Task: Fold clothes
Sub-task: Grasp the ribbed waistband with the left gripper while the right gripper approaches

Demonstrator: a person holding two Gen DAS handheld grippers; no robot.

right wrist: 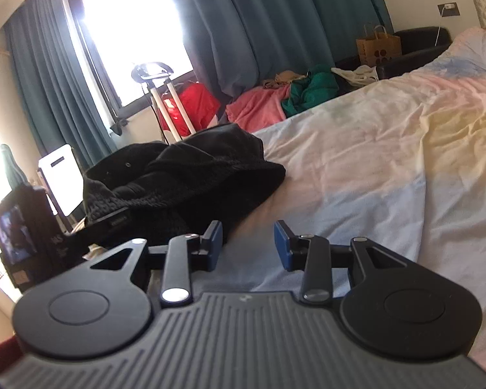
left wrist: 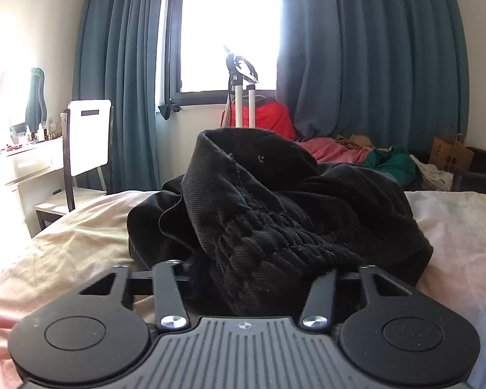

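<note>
Black garment (left wrist: 259,207) is lying crumpled in a heap on the bed (left wrist: 64,249), near its window-side edge. Ribbed elastic waistband is facing the left gripper (left wrist: 259,278), running roughly side to side in the left view; a small button is showing on the raised upper fold. Overall long axis cannot be told from the bunching. Cloth is draping over the left gripper's front, hiding the fingertips, so can't tell if it's pinching. Right gripper (right wrist: 248,246) is hovering over the bare sheet, blue pads (right wrist: 281,244) spread apart, holding nothing, garment (right wrist: 178,178) just ahead-left. Paper bag (right wrist: 378,48) is standing on the dark couch (right wrist: 418,43) beyond; contents not visible. Pink and green clothes (right wrist: 285,99) are piling beside it. Teal curtains (left wrist: 120,74) are framing the window.
</note>
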